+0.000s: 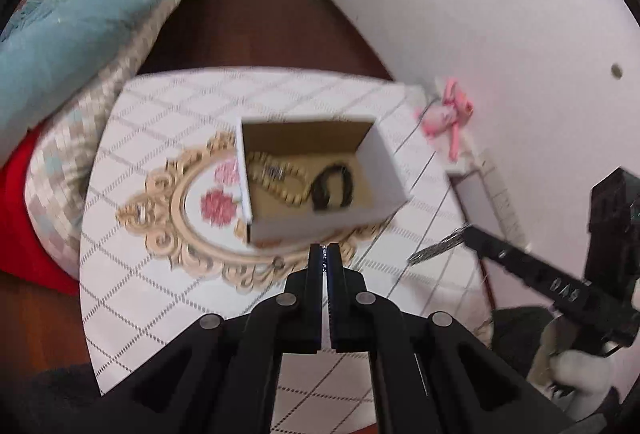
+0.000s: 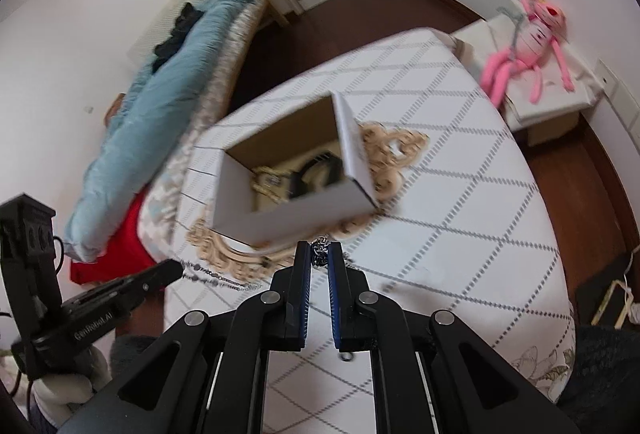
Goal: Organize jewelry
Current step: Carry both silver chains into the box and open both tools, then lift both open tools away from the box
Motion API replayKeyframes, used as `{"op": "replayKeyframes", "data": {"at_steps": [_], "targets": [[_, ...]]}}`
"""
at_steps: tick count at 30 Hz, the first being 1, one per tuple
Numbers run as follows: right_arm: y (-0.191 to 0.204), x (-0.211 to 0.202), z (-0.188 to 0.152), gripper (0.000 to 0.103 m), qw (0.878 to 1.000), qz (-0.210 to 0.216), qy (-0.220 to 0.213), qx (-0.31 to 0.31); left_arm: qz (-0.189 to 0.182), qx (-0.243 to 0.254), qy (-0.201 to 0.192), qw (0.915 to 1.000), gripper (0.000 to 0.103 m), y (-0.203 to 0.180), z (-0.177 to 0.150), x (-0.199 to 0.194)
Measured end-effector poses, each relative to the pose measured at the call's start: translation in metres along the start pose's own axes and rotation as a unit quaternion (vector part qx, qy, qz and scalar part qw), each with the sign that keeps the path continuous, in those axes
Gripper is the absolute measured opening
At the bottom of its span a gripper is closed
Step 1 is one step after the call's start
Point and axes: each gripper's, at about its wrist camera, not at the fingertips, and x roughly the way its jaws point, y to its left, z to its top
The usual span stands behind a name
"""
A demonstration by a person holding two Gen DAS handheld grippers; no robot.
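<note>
A: So, item one: what do you hold?

B: Your right gripper (image 2: 319,254) pinches a silver chain (image 2: 218,276) near one end; the rest trails across to your left gripper (image 1: 325,254), whose jaws are pressed together on it. The chain hangs taut just above the tablecloth (image 2: 460,194).

A: Item two, the box?

B: White cardboard box (image 1: 320,222), open-topped, just beyond both sets of fingertips. Inside lie a gold chain (image 1: 276,178) and a black bracelet (image 1: 332,188), touching.

A: Beneath it?

B: An ornate gold-framed oval tray (image 1: 192,230) with pink flowers, partly covered by the box, on your quilted white tablecloth.

A: Surroundings?

B: Pink plush toy (image 2: 528,46) on a side stand, well apart; blue blanket (image 1: 68,34) on the bed.
</note>
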Motion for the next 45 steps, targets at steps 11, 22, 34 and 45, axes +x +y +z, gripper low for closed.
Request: {"op": "replayKeyframes", "data": {"at_steps": [11,22,34,45], "targets": [[0.058,-0.003,0.087,0.009,0.997,0.018,-0.023,-0.065,-0.004,-0.012,-0.024,0.9996,0.000,0.000,0.073,0.000],[0.045,0.098,0.141,0.021,0.990,-0.088,0.074,-0.086,0.096,-0.056,0.081,0.9905,0.005,0.036,0.096,0.076],[0.032,0.102,0.098,0.100,0.971,-0.187,0.078,-0.129,0.180,-0.060,0.069,0.9794,0.091,0.054,0.055,0.092],[0.029,0.106,0.061,0.103,0.957,-0.239,0.072,-0.146,0.195,-0.053,0.067,0.9769,0.103,0.048,0.031,0.094]]}}
